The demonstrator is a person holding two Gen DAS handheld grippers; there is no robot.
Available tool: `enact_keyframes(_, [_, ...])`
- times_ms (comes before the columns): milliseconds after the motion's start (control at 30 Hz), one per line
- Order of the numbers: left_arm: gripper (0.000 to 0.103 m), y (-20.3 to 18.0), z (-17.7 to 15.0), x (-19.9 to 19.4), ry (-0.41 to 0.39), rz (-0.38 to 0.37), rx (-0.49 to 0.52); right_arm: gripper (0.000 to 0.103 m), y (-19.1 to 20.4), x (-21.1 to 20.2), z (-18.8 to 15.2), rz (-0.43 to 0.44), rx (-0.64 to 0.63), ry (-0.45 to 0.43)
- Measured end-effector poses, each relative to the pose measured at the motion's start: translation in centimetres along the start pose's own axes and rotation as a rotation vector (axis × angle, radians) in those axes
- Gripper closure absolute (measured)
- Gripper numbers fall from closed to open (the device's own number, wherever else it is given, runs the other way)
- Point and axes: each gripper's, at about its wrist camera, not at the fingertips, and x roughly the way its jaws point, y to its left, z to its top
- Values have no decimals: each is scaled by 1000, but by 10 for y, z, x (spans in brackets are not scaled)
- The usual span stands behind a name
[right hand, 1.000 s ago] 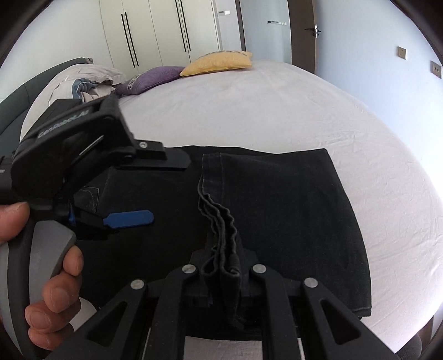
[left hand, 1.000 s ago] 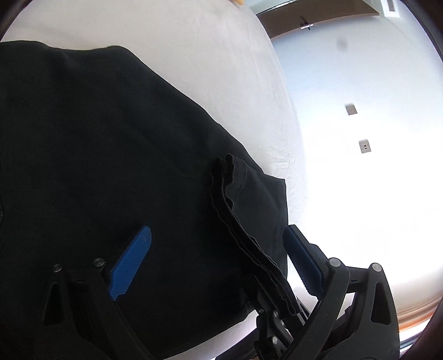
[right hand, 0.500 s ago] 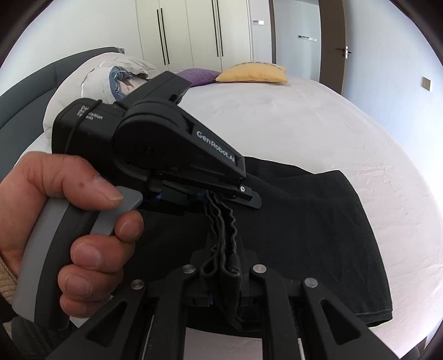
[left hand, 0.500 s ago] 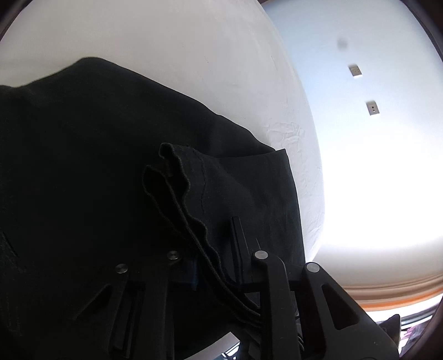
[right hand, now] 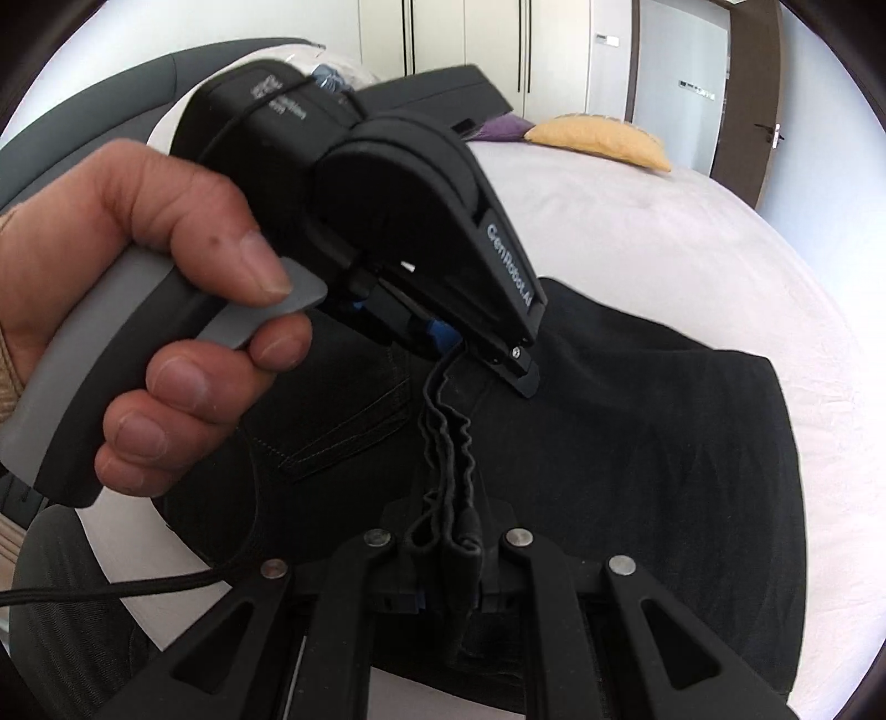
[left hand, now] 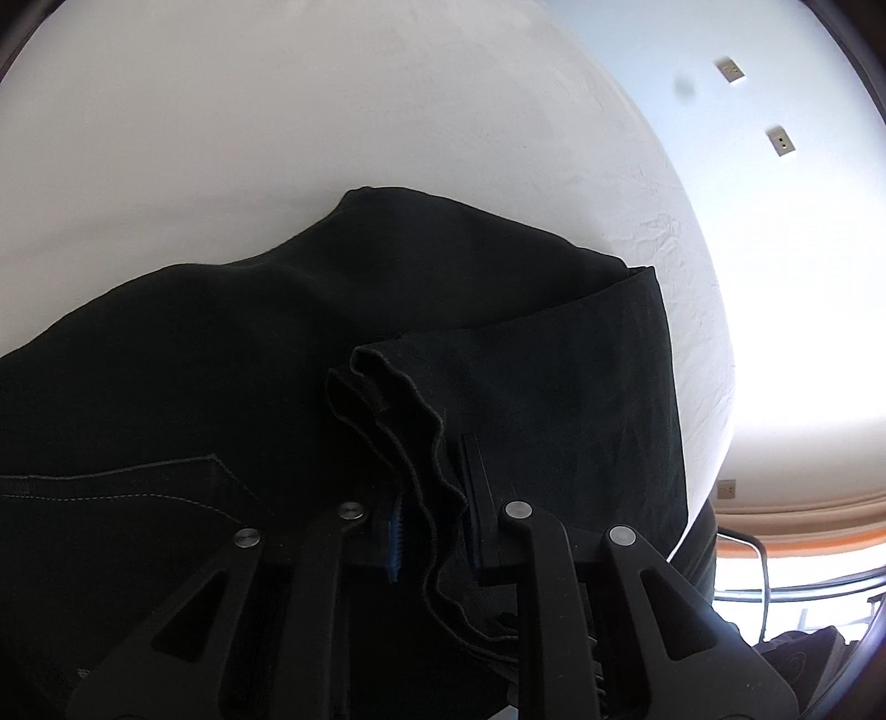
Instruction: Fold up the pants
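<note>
Black pants (right hand: 637,443) lie folded on a white bed, with a back pocket (right hand: 343,421) showing at the left. Their stacked hem edges (right hand: 448,437) are gathered into a wavy ridge lifted off the fabric. My right gripper (right hand: 448,554) is shut on the near end of that ridge. My left gripper (right hand: 470,346), held by a hand, is shut on the far end of the same ridge. In the left wrist view the left gripper (left hand: 432,531) pinches the hem edges (left hand: 410,410) of the pants (left hand: 221,343).
The white bed sheet (right hand: 692,243) stretches behind and to the right. A yellow pillow (right hand: 603,138) and a purple pillow (right hand: 498,128) lie at the far end, before white wardrobes (right hand: 470,39). A dark headboard (right hand: 111,116) curves at the left. The bed edge (left hand: 714,387) drops off to the right.
My left gripper, open beside the hem a second ago, has closed on the hem ridge. Both grippers have lifted the gathered edge and drawn it over the pants.
</note>
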Motion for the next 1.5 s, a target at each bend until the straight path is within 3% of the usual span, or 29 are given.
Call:
enact_keyframes(300, [88, -21, -19, 10, -25, 27, 46, 91, 11, 21, 4, -5, -10, 40])
enact_keyframes(467, [87, -26, -31, 13, -20, 20, 38, 89, -5, 23, -3, -9, -16, 57])
enact_keyframes(600, [86, -19, -32, 6, -21, 26, 18, 75, -8, 27, -11, 19, -31, 62])
enact_keyframes(633, [84, -20, -33, 3, -25, 45, 23, 64, -9, 28, -13, 44, -23, 66])
enact_keyframes(700, [80, -8, -36, -17, -49, 152, 43, 39, -14, 22, -13, 136, 14, 83])
enact_keyframes(800, [68, 0, -31, -47, -116, 276, 17, 37, -21, 1, -16, 265, 35, 76])
enact_keyframes(833, [54, -2, -32, -58, -152, 282, 10, 37, -29, -10, -16, 333, 55, 64])
enact_keyframes(867, [47, -7, -34, -68, -197, 265, 18, 37, -40, -21, -15, 409, 71, 52])
enact_keyframes(900, [47, -16, -38, -74, -231, 238, 36, 38, -55, -31, -15, 465, 85, 30])
enact_keyframes(1033, [47, -57, -58, -72, -300, 120, 92, 39, -157, -46, -9, 566, 214, 12])
enact_keyframes(1100, [47, -65, -69, -65, -296, 54, 112, 38, -221, -36, -2, 592, 320, 33])
enact_keyframes(1233, [47, -90, -94, -13, -249, 50, 120, 38, -314, -5, 13, 732, 490, 48])
enact_keyframes(1333, [47, -88, -105, 18, -208, 61, 70, 38, -346, 33, 15, 875, 595, 77])
enact_keyframes(1467, [47, -78, -117, 23, -220, 43, 68, 40, -352, 75, 7, 845, 653, 201])
enact_keyframes(1500, [47, -77, -119, 22, -224, 38, 63, 48, -352, 78, 1, 838, 647, 207])
